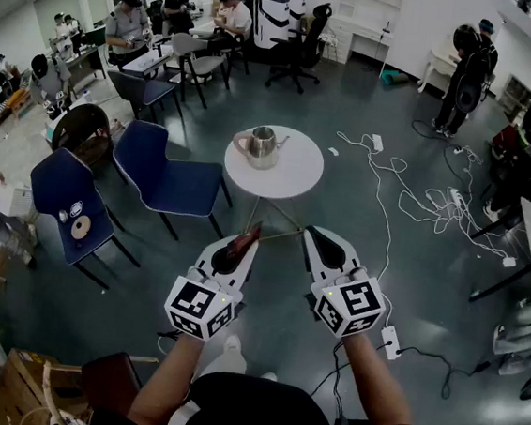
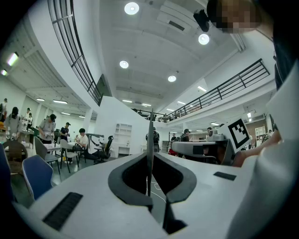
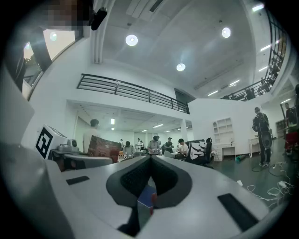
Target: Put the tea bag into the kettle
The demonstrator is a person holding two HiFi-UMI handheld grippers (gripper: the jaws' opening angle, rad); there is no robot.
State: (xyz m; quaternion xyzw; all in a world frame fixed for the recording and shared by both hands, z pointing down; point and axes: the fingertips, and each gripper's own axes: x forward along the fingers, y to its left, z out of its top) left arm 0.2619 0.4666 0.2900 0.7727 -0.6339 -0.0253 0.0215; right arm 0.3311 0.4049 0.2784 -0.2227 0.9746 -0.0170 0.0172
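Short of the round table [image 1: 293, 174], nearest the body: pinches the tea bag [image 1: 240, 246], a flat reddish-brown packet, in the left gripper [image 1: 247, 240]. Clamps tight on its lower part, leaving most of the packet free above the pads, probably to keep the top clear for tearing or dropping in. Carries it level, off the table and over the floor.

Just beside, equally short of the table: holds the right gripper [image 1: 309, 231] level, jaws drawn together on nothing visible and apart from the packet. Reads as the spare hand, ready to open the packet or lift a lid. Cannot tell whether the thin pale line between the two tips belongs to the tea bag or to the table's legs.

On the table, toward its far-left part: leaves the kettle [image 1: 261, 146] upright and alone on the white top, handle to the left, spout to the right. Impossible to say from here whether a lid is on. Judged not yet begun: tea bag well apart from the kettle, calling for a reach forward over the table's near edge.

Left of the table: blue chairs [image 1: 170, 176], pushed back. Right of it: white cables [image 1: 418, 199] strewn on the floor. Beyond it: people [image 1: 178, 9] seated at desks.
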